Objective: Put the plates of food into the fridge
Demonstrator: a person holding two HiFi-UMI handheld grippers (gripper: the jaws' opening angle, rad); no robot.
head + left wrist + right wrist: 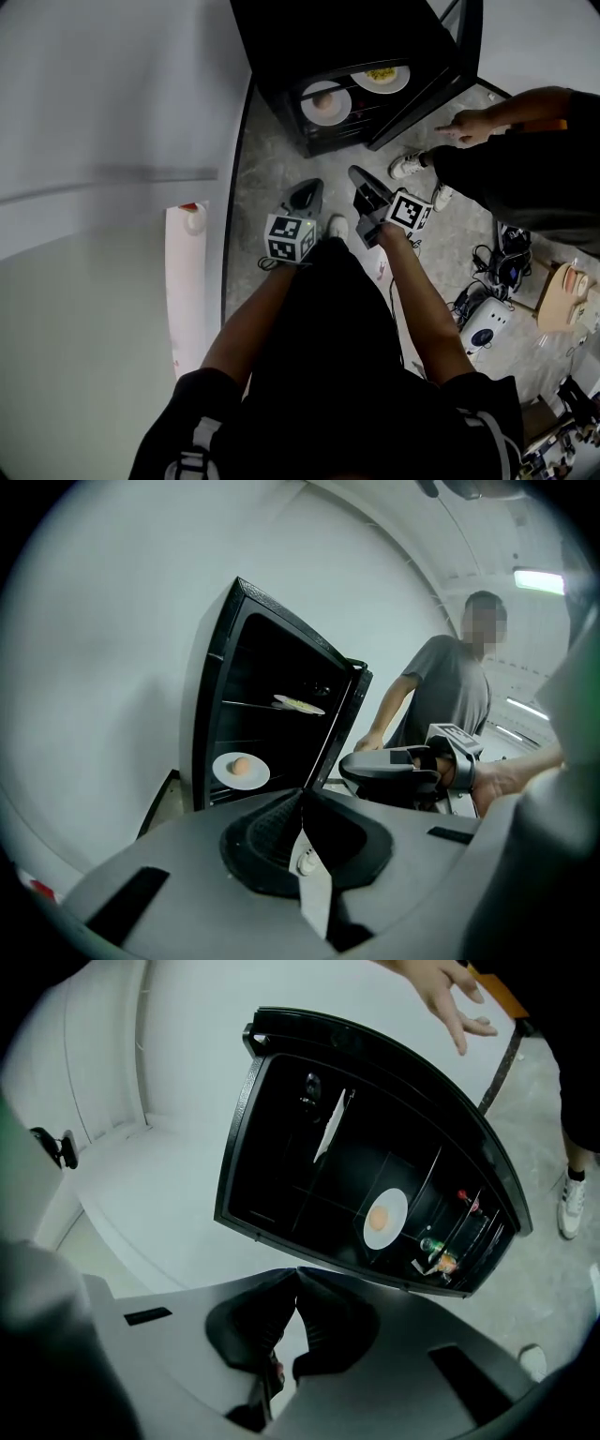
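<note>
Resting inside fridge, both plates are being shown stowed: egg plate lower down, 2nd plate above it. L gripper & R gripper: fingers clenched, empty. Placing judged done; next, door needs pushing shut.

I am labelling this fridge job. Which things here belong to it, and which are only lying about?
Job:
fridge, open
plate with round food, lower shelf
plate with yellow food, upper shelf
left gripper and right gripper, both shut, empty

Lying about:
white device on the floor
cables beside it
</note>
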